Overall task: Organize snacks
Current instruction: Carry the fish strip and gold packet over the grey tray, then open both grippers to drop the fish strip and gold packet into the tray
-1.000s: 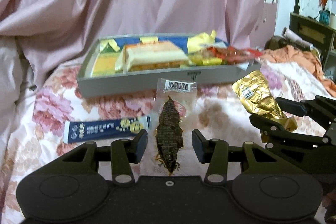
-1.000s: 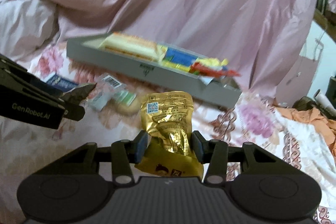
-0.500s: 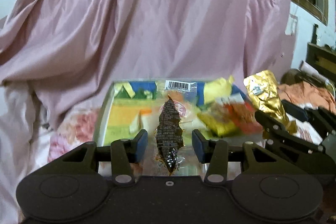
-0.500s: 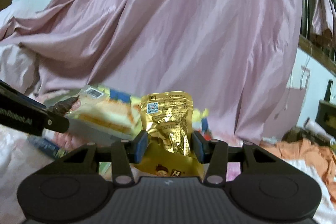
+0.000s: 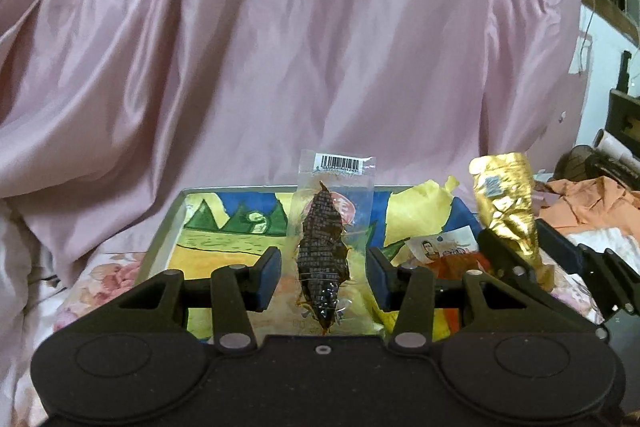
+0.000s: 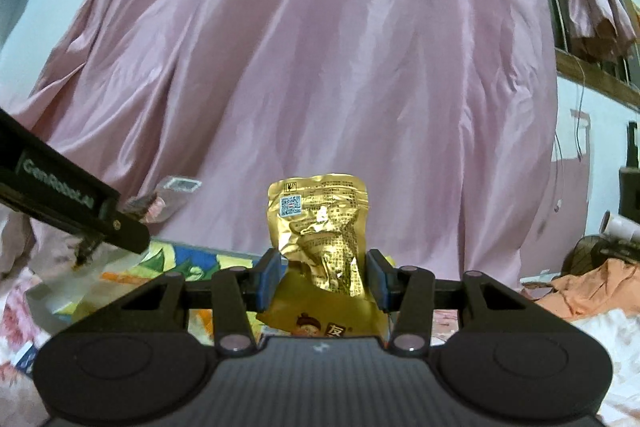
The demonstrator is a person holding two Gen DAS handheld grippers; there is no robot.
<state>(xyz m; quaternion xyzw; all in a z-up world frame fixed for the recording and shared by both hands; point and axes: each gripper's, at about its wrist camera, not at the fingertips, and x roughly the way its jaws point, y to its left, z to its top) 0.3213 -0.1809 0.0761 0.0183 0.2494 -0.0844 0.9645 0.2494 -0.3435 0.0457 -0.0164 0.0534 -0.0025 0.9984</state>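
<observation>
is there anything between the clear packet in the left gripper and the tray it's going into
Nothing visible blocks it. The clear packet hangs in the left gripper above the tray, whose printed floor shows bare below. Yellow wrappers lie further right, and the right gripper's gold pouch is off to the side.

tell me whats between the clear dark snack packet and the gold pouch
In the left wrist view, a torn yellow wrapper lies between the clear packet and the gold pouch, inside the tray.

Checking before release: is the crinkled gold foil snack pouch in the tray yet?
Not yet. The crinkled gold foil snack pouch stands upright, clamped in the right gripper above the grey tray.
</observation>
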